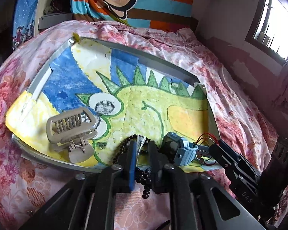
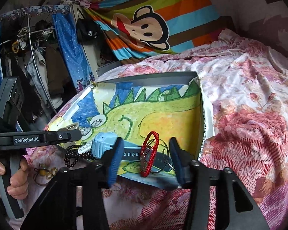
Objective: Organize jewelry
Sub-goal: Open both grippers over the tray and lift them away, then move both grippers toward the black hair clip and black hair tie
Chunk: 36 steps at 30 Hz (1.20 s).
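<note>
Left wrist view. We count one shallow grey tray (image 1: pixel 169 65) lying on a bed (image 1: pixel 240 103) with a pink floral cover, lined with one crayon drawing of a green spiked creature (image 1: pixel 136 107). On the drawing: one beige claw hair clip (image 1: pixel 73 132) at left, one light blue watch (image 1: pixel 180 151) at the near edge, and red cord with thin wire rings (image 1: pixel 207 140) just beside the watch. One string of dark beads (image 1: pixel 142 170) hangs over the tray's near rim, passing between the left tongs (image 1: pixel 142 149); the fingers stand slightly apart and we cannot tell whether the pads press the beads. The right tongs (image 1: pixel 218 151) enter from the right, near the red cord.

Right wrist view. The right tongs (image 2: pixel 146 153) stand open, nothing gripped; one red woven bracelet (image 2: pixel 149 153) stands on edge between the fingers, touching neither pad as far as we can see, with the watch strap (image 2: pixel 132 154) lying behind it. Only here: a small amber-coloured trinket (image 2: pixel 46 170) on the bedcover outside the tray, a hand (image 2: pixel 13 180) on the left tool's grip, and a clothes rail (image 2: pixel 34 36) behind blue curtains. The hair clip is mostly hidden behind the left tool. A striped monkey cloth (image 2: pixel 144 25) hangs beyond the bed.
</note>
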Motion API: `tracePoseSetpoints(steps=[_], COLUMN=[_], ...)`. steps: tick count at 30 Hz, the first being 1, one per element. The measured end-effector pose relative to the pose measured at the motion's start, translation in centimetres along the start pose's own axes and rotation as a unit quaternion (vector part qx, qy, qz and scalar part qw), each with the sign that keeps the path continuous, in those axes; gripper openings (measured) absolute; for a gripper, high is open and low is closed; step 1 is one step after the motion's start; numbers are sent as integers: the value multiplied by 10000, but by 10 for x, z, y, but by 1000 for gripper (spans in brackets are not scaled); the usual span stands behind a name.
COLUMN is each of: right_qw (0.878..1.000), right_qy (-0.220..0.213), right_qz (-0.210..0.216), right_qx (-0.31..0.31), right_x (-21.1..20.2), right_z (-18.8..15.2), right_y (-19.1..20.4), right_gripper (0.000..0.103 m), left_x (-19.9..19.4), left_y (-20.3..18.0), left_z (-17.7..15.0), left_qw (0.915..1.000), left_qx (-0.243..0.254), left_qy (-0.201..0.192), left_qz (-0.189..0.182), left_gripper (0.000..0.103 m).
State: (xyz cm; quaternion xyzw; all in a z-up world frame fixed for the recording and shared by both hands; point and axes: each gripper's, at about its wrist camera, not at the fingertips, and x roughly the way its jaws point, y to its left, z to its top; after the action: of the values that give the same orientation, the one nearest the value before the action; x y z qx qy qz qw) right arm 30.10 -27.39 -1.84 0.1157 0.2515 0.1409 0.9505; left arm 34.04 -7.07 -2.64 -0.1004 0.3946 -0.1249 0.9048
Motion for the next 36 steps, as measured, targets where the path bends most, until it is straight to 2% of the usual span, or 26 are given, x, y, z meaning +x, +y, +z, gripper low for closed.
tracePoseSetpoints(steps=[4, 6, 8, 10, 11, 13, 15, 17, 21, 26, 31, 36], right_qw=[9999, 9998, 9996, 9992, 9988, 9975, 9956, 9936, 9897, 9857, 9834, 9844], right_qy=[-113, -184, -274, -351, -409, -536, -706, -832, -1033, -1239, -1178, -1209], right_qz=[-17, -39, -107, -190, -251, -386, -503, -629, -726, -669, -631, -558], right_qx=[26, 14, -46, -91, -134, -247, -355, -444, -675, -927, -1229, -1153], right_x=[-5, -9, -17, -25, -31, -43, -58, -75, -106, -148, -176, -207], right_z=[2, 3, 3, 4, 5, 8, 11, 16, 24, 29, 27, 20], right_y=[-2, -1, 2, 4, 6, 11, 16, 24, 40, 67, 93, 104], right_gripper=[60, 69, 75, 77, 78, 83, 92, 93, 101, 101, 101, 101], left_x=[-12, -22, -33, -51, -62, -75, -86, -100, -132, -164, -198, -229], left_y=[-3, -4, -5, -5, -4, -3, -3, -3, -5, -11, -17, -18], left_z=[6, 9, 10, 9, 8, 7, 5, 1, -13, -29, -51, -74], left_qw=[9999, 9997, 9992, 9975, 9960, 9948, 9938, 9918, 9855, 9797, 9733, 9691], left_qx=[-43, -60, -59, -124, -173, -221, -254, -255, -144, 52, 131, 234], left_qy=[-131, -220, -367, -669, -852, -967, -1055, -1209, -1606, -1881, -2176, -2316], left_qz=[77, 94, 142, 188, 198, 217, 259, 313, 529, 692, 718, 812], left_gripper=[19, 29, 60, 75, 77, 79, 86, 94, 101, 103, 103, 103])
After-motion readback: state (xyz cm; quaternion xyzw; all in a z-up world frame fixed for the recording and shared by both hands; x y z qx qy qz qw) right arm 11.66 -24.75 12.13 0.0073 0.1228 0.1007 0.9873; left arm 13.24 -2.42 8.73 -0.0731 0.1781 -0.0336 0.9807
